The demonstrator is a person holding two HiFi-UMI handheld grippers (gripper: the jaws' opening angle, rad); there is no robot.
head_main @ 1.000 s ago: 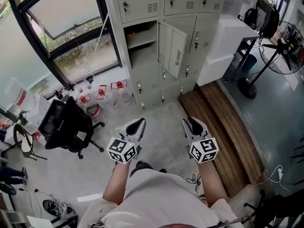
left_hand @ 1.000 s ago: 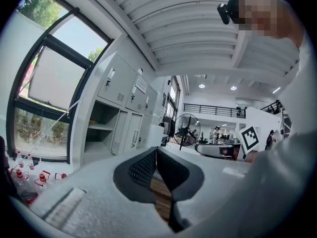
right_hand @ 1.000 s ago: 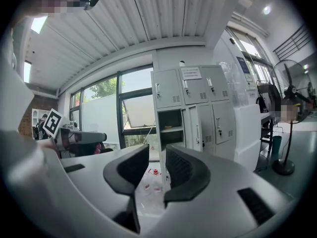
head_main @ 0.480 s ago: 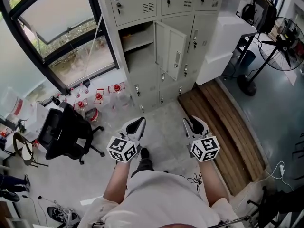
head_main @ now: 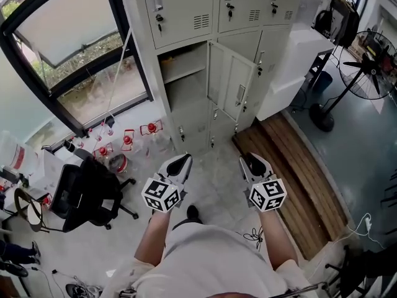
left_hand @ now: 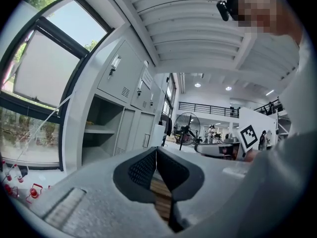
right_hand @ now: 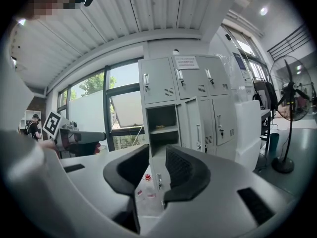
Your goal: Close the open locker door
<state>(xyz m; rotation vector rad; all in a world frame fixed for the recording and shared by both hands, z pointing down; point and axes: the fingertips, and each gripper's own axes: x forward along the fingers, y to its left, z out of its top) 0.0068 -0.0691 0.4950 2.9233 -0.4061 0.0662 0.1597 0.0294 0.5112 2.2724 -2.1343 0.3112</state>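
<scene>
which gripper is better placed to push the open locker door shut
Right, probably. The right gripper lines up with the locker door and its handle side, jaws apart and empty; the left gripper faces the open compartment.

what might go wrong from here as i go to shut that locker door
The open locker door hangs out toward you; a push on its thin edge could slip off, or it may bounce back unlatched. The right gripper has its jaws apart, so the door handle could catch between them. Underfoot, the red-capped bottles and the wooden platform edge are possible trip points.
</scene>
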